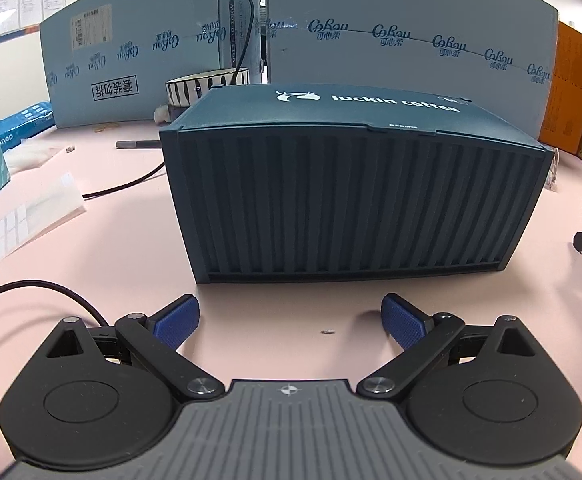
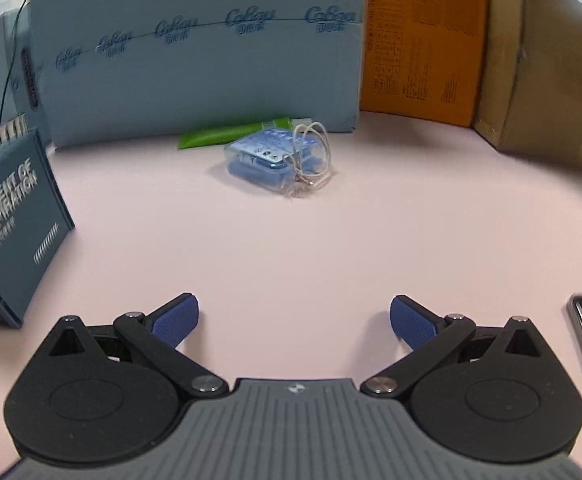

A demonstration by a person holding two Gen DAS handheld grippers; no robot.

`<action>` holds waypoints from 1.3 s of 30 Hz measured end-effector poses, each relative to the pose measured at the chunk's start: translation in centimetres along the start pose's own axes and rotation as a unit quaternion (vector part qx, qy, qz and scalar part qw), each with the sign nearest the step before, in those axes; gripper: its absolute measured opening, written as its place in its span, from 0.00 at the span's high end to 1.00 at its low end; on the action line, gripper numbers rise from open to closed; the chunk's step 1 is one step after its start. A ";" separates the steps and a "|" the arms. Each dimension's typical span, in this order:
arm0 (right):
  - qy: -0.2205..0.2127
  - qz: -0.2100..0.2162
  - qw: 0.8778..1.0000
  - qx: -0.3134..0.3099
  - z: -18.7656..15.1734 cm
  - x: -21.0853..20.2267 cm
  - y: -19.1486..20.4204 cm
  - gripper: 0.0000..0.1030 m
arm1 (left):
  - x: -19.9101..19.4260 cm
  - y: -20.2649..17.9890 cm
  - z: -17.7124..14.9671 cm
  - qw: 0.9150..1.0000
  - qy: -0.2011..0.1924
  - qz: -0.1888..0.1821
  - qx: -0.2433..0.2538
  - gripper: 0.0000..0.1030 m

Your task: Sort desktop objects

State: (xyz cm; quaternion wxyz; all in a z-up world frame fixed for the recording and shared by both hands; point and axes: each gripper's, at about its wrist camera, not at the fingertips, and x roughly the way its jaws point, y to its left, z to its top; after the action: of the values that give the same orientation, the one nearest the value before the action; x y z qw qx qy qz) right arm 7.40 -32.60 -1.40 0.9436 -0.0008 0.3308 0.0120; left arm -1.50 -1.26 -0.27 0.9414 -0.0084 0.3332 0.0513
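The left gripper (image 1: 290, 320) is spread and empty, the dark blue coffee box (image 1: 347, 184) filling mid-frame beyond it; the right gripper (image 2: 294, 322) is likewise spread, with a clear pouch (image 2: 275, 160) upper centre, touching a green tube (image 2: 231, 133) behind

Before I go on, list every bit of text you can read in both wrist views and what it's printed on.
"luckin coffee": top of the dark blue box.
"MOMENT OF INSPIRATION": end face of the same box.
"CoRou", repeated, small Chinese beneath: pale blue carton.
"套装勿拆", upside down: left pale blue carton.
"deli", partly cut off: blue pack.
Too small or blurred: orange carton, clear pouch, shipping label.
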 end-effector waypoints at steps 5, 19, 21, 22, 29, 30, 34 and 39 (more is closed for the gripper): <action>0.000 0.011 1.000 -0.006 -0.1 0.0 -0.7 0.00 | 0.1 -0.1 0.0 1.000 0.001 0.002 0.002 0.05; -0.002 0.008 1.000 -0.009 -0.1 0.1 -0.4 0.00 | 0.5 0.0 0.3 1.000 0.011 0.002 -0.001 0.01; -0.003 0.008 1.000 -0.009 -0.1 0.1 -0.4 0.00 | 0.5 0.0 0.3 1.000 0.010 0.003 -0.001 0.01; -0.003 0.008 1.000 -0.009 -0.1 0.1 -0.4 0.00 | 0.5 -0.1 0.2 1.000 0.010 0.004 -0.001 0.00; -0.003 0.009 1.000 -0.010 0.0 0.2 -0.5 0.00 | 0.5 -0.1 0.2 1.000 0.006 0.008 -0.002 0.00; -0.003 0.009 1.000 -0.010 0.0 0.2 -0.5 0.00 | 0.5 -0.2 0.2 1.000 0.006 0.009 -0.002 0.00; -0.003 0.009 1.000 -0.010 0.0 0.2 -0.5 0.00 | 0.5 -0.3 0.1 1.000 0.006 0.012 -0.001 0.00; -0.003 0.010 1.000 -0.010 0.0 0.2 -0.5 0.00 | 0.6 -0.3 0.2 1.000 0.007 0.012 -0.001 0.00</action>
State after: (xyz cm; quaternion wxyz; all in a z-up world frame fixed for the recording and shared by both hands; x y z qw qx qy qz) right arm 7.57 -33.10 -1.51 0.9443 -0.0073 0.3282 0.0246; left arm -0.88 -1.48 -0.49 0.9385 -0.0057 0.3396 0.0626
